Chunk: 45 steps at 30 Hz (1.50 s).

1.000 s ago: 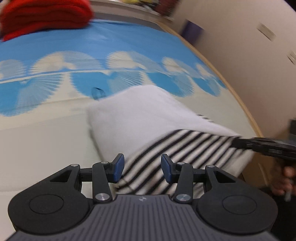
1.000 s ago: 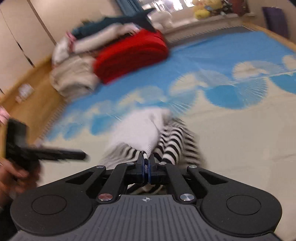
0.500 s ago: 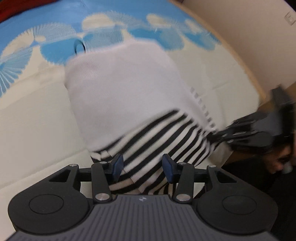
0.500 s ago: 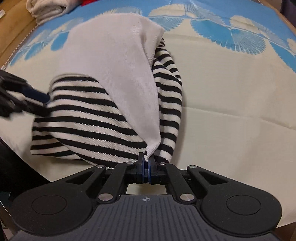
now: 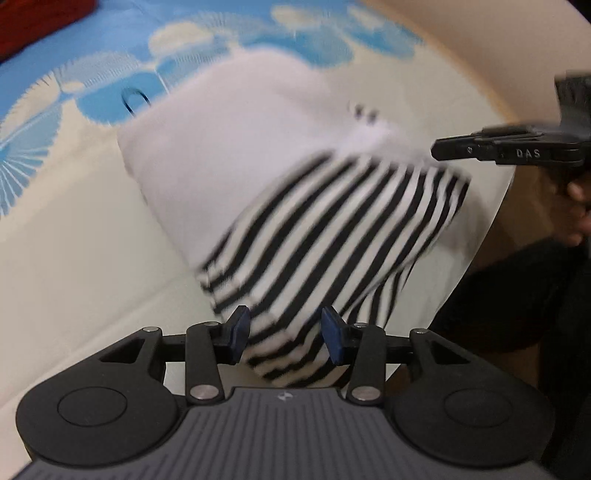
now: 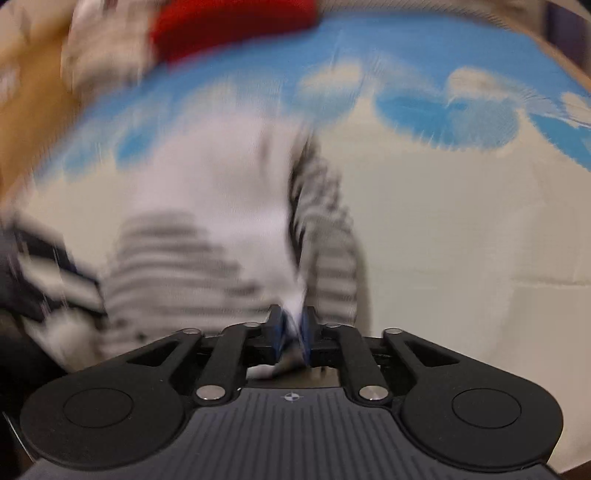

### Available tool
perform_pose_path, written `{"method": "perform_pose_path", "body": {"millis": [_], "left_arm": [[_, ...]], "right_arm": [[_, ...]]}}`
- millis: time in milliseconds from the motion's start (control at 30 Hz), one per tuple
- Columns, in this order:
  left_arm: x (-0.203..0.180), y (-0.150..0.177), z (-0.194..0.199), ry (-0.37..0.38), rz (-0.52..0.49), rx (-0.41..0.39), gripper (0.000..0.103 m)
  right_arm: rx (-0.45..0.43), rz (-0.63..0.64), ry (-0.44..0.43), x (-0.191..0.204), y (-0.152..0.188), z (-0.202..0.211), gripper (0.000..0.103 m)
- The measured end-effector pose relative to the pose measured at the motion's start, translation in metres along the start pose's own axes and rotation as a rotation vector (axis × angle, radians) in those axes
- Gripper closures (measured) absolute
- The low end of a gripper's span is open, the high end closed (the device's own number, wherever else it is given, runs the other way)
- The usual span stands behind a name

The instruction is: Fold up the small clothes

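A small garment, plain white with a black-and-white striped part, lies on the blue and cream patterned sheet, near its edge. My left gripper is open, its blue pads either side of the striped hem without gripping it. My right gripper holds a white edge of the garment between pads standing slightly apart; the view is blurred. The right gripper also shows from the side in the left wrist view, at the garment's far right corner.
Folded red cloth and a pile of pale clothes lie at the far end of the sheet. A small dark hook-like mark sits on the sheet beside the garment. The sheet's edge drops off at the right.
The right gripper's pads have parted slightly around the white edge, and its view has swung up fast. The left gripper stays open over the striped hem, shifted slightly along it.
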<state>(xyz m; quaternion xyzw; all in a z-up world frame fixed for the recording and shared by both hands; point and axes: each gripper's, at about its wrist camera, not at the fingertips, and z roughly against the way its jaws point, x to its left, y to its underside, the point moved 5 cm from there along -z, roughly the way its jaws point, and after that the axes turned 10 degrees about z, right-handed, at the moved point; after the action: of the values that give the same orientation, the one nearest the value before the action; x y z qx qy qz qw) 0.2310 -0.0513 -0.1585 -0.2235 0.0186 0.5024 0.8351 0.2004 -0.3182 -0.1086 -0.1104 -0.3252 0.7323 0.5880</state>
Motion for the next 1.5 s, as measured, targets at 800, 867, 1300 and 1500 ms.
{"method": "perform_pose_path", "body": {"millis": [800,867,1300,1500], "left_arm": [[0.075,-0.054,0.042,-0.11,0.366,-0.26,0.056],[0.077,-0.054,0.045,-0.113,0.373,-0.269,0.056],[0.069,-0.053,0.04,-0.108,0.358,-0.262,0.056],[0.05,-0.054,0.032,-0.093,0.307,-0.25,0.056]], "right_arm": [[-0.17,-0.543,-0.102,-0.037,-0.077,-0.116,0.082],[-0.192,-0.531,-0.121,-0.036,-0.081,-0.115,0.101],[-0.159,-0.422,0.268,-0.061,-0.074,-0.104,0.094],[-0.268,-0.388,0.151,-0.057,-0.072,-0.062,0.078]]}}
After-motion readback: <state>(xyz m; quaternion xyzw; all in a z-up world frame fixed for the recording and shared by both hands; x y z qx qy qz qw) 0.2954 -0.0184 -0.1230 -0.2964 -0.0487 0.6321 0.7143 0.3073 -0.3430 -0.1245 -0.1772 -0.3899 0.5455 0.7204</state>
